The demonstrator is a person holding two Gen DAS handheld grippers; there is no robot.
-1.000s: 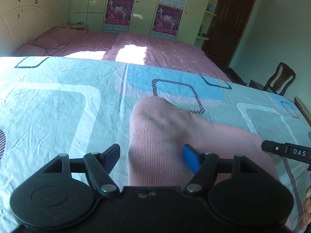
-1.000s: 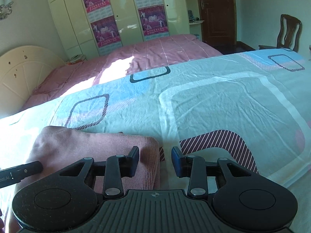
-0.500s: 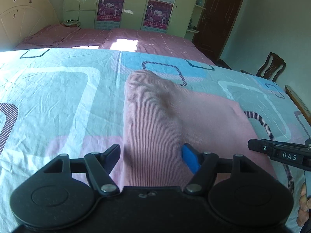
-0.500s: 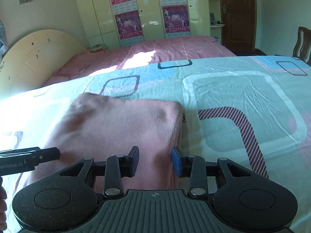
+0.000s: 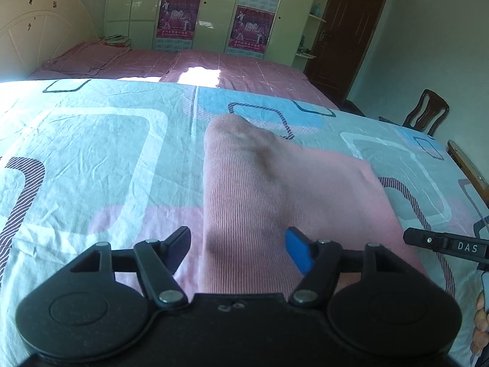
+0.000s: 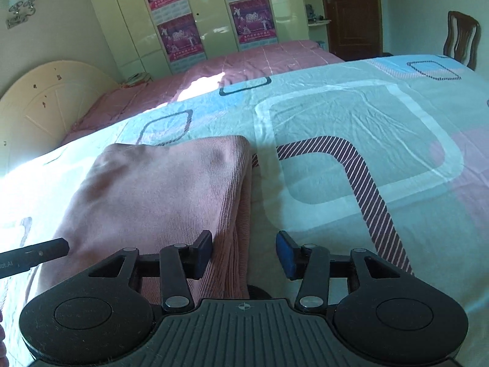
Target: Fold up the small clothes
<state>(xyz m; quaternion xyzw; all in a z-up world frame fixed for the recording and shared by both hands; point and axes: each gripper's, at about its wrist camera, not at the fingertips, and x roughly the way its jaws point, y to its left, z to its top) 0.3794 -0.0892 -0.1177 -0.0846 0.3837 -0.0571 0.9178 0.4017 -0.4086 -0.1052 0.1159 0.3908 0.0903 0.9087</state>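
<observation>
A pink ribbed garment (image 5: 275, 189) lies folded flat on the patterned bedsheet (image 5: 91, 159). It also shows in the right wrist view (image 6: 159, 189), with stacked layer edges along its right side. My left gripper (image 5: 238, 249) is open and empty, hovering above the garment's near left edge. My right gripper (image 6: 244, 255) is open and empty, above the garment's near right edge. The tip of each gripper shows in the other's view.
The sheet (image 6: 351, 159) covers a wide bed. A second bed with pink cover (image 5: 198, 67) and cream headboard (image 5: 36, 39) lies behind. Wardrobes with posters (image 5: 214, 15), a dark door (image 5: 345, 30) and a wooden chair (image 5: 428, 116) stand beyond.
Both grippers have drawn back and risen from the garment, so more of it shows. The right gripper's jaws have opened wider. The garment lies still.
</observation>
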